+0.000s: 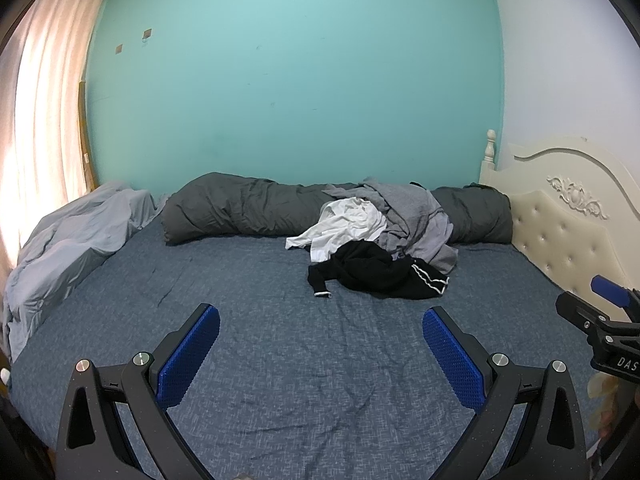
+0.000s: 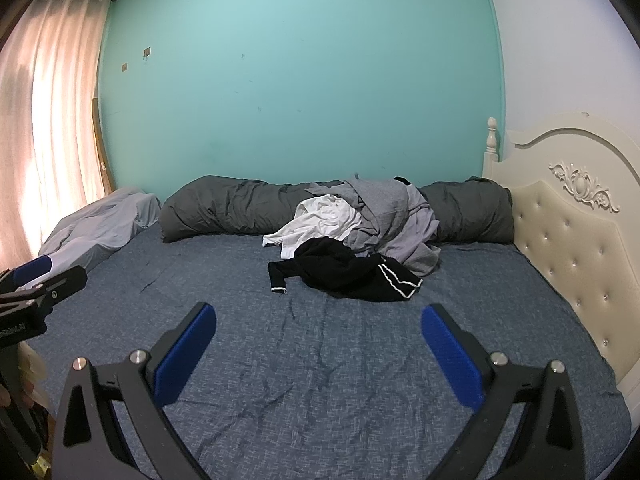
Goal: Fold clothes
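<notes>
A heap of clothes lies at the far middle-right of the bed: a black garment with white stripes [image 1: 380,270] [image 2: 348,270] in front, a white garment [image 1: 344,226] [image 2: 320,220] behind it, and grey garments [image 1: 416,216] [image 2: 396,216] to the right. My left gripper [image 1: 320,332] is open above the blue sheet [image 1: 280,360], well short of the heap, with nothing between its fingers. My right gripper [image 2: 318,330] is open too, equally far from the heap and holding nothing. Each gripper's edge shows in the other's view.
A rolled dark grey duvet [image 1: 240,212] [image 2: 224,210] lies along the teal wall. A light grey blanket [image 1: 72,248] [image 2: 104,220] is bunched at the left by the curtain [image 1: 44,100]. A cream padded headboard [image 1: 568,220] [image 2: 568,232] bounds the right side.
</notes>
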{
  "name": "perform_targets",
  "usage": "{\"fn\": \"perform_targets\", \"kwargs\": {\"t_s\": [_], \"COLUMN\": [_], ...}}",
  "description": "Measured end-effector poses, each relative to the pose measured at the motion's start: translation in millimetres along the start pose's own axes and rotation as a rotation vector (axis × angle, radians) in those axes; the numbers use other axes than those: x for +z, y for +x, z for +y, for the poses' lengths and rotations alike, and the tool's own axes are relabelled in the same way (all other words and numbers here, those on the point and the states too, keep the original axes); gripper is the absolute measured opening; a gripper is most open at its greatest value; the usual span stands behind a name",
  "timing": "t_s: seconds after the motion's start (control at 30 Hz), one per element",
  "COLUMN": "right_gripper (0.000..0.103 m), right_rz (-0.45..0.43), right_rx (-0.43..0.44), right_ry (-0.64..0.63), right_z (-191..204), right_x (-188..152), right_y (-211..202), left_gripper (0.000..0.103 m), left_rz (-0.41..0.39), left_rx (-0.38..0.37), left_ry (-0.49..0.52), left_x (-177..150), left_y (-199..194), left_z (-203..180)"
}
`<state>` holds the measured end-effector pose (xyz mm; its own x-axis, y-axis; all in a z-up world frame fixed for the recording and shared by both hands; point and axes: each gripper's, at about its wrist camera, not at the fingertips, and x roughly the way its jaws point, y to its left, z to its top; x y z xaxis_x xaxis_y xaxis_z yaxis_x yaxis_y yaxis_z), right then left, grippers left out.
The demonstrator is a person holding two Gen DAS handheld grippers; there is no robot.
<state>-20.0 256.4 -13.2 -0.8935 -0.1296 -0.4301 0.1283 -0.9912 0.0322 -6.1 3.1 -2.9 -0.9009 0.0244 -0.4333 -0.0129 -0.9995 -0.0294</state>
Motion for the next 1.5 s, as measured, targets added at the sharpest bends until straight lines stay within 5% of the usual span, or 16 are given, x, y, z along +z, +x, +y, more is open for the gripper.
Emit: {"fn": "perform_targets", "kwargs": {"t_s": [0.4, 0.73, 1.27, 1.5], "right_gripper": [0.103, 0.103, 0.103, 0.103], "right_rz": [0.019, 0.042, 0.036, 0.138], "right_rx": [-0.011, -0.005, 0.071, 0.051], "right_ry": [0.012, -0.011, -0.050, -0.060], "right_z": [-9, -16, -31, -42], "right_x": [-2, -1, 9, 7], "right_y": [24, 79, 233, 321], "left_gripper": [0.103, 0.103, 0.103, 0.103], "left_rz": [-0.003, 0.013, 0.074, 0.109], "left_rx": [-0.005, -0.022, -0.069, -0.078], "left_ry": [0.005, 0.001, -0.043, -0.047], "left_x": [1, 9, 10, 7], "left_y": [21, 77, 225, 295], "left_z": [0, 13, 40, 44]}}
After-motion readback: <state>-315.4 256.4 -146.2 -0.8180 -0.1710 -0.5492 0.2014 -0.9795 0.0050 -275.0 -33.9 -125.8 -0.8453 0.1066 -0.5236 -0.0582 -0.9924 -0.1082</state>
